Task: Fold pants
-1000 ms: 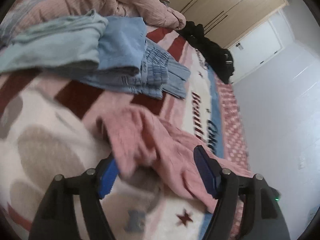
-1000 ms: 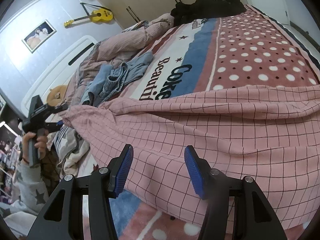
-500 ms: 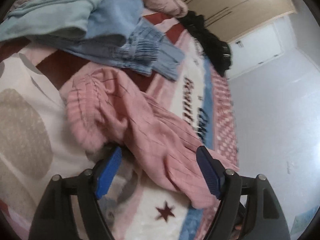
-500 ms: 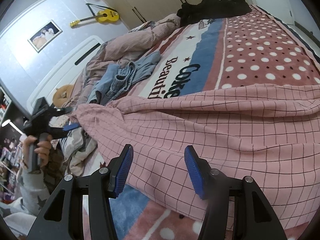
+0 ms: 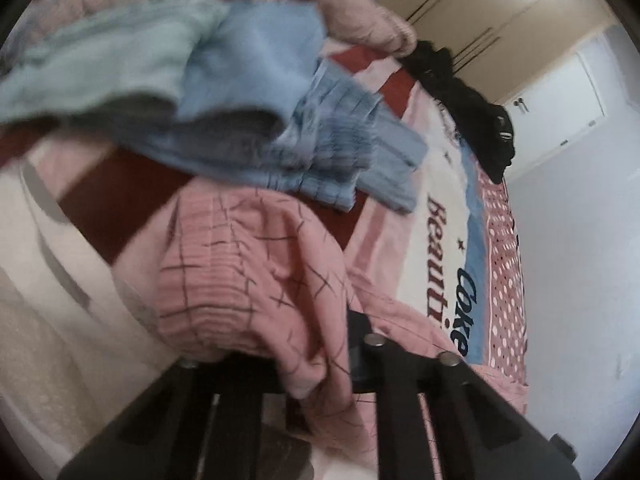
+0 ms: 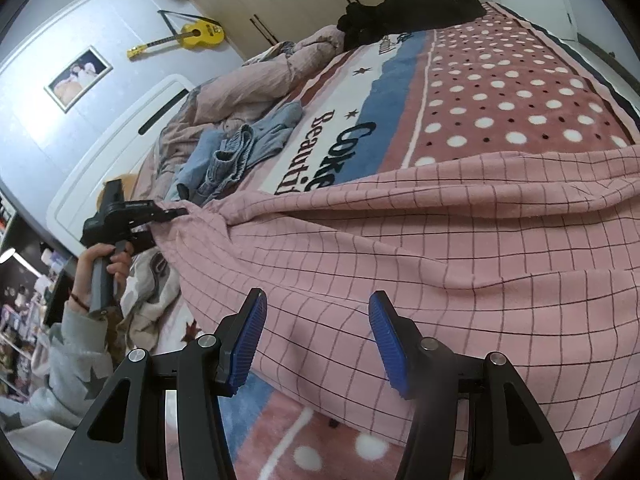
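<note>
Left gripper point(image 5: 304, 364) apparently clamped on pants point(image 5: 248, 280)

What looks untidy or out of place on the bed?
A crumpled heap of blue clothes lies unfolded beside the pink checked pants. A black pile of clothes sits at the far end. Nothing looks spilled or damaged.

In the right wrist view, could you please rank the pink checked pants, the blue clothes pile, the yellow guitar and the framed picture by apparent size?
1. pink checked pants
2. blue clothes pile
3. yellow guitar and framed picture: alike, both far off, so unranked.
</note>
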